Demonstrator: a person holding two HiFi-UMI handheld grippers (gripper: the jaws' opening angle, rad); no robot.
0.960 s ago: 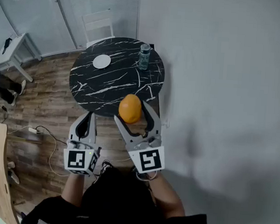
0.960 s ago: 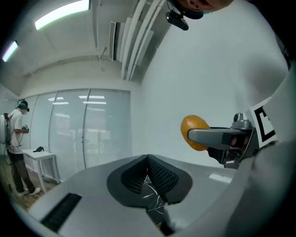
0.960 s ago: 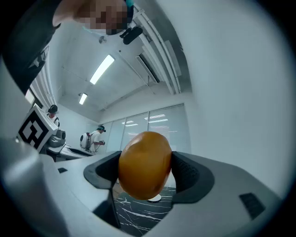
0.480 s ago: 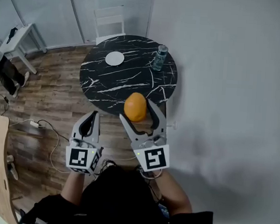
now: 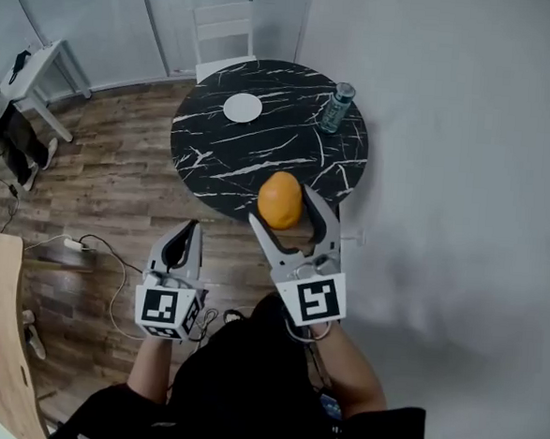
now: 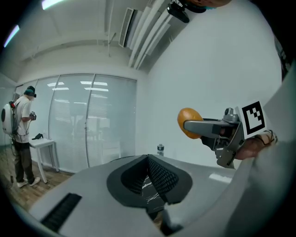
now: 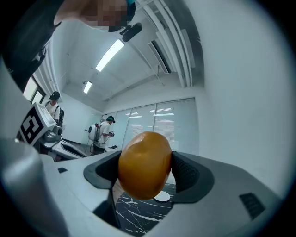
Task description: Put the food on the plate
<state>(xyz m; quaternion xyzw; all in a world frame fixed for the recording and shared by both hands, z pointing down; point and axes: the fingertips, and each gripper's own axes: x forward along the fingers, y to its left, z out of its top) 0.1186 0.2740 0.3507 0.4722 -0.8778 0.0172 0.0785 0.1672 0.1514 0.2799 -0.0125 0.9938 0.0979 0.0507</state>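
Observation:
An orange egg-shaped food item point(image 5: 280, 200) is clamped between the jaws of my right gripper point(image 5: 288, 213), held up over the near edge of the round black marble table point(image 5: 222, 173). It fills the right gripper view as an orange ball point(image 7: 144, 164) and shows from the side in the left gripper view point(image 6: 188, 121). A small white plate point(image 5: 242, 107) lies toward the table's far side; a sliver of the plate point(image 7: 163, 197) shows under the food. My left gripper point(image 5: 184, 243) is shut and empty, lower and to the left, over the wooden floor.
A green-capped bottle point(image 5: 336, 107) stands at the table's right rim, by the grey wall. A white chair point(image 5: 224, 34) sits behind the table. A white side table point(image 5: 37, 66) is at far left. Cables point(image 5: 94, 253) trail on the floor. People stand by the glass partition point(image 7: 102, 130).
The view has shifted so the table and plate sit further right and nearer. Both grippers hold their poses, the right still gripping the food.

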